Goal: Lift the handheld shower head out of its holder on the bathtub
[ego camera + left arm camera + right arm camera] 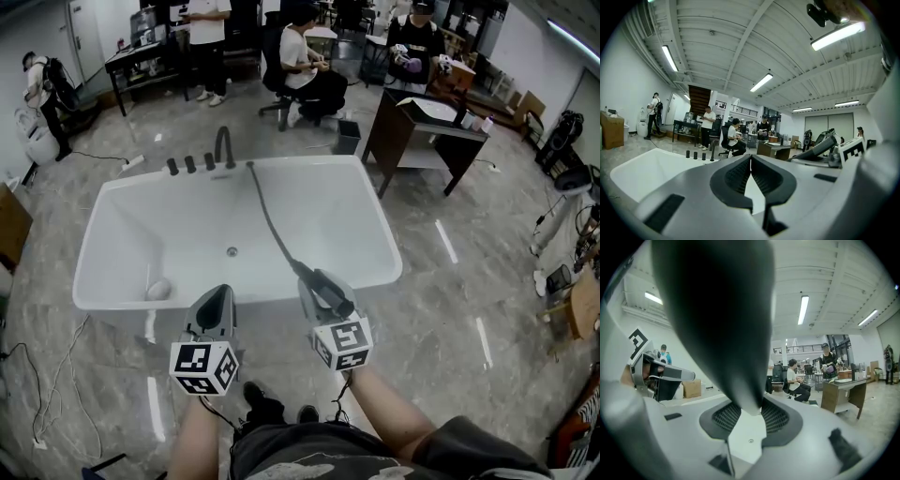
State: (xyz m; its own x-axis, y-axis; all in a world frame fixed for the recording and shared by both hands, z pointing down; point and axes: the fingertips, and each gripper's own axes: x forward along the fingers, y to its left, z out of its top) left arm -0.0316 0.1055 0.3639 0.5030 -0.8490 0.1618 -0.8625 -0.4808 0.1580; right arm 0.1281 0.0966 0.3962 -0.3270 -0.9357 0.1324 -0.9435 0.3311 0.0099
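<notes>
Right gripper [312,292] clamped on the shower head [336,296], jaws partway apart around its dark handle, which fills the right gripper view [722,324]; head sits over the near rim of the bathtub [375,216], well apart from the fittings on the far rim; hose [267,216] runs from the far rim across the basin to it. Left gripper [216,305] just beside, jaws together, nothing between them.

Nearby: spout [225,145] and three dark knobs [190,164] on the far rim; pale round object [157,289] inside the tub at near left, can't tell what; nothing lies across the hose.

Room: grey marble-look floor [469,281]; cables [56,375] on it at left; dark desk [427,127] and bin [347,137] beyond the tub; seated person [302,66] further back; strip lights on a white ceiling.
</notes>
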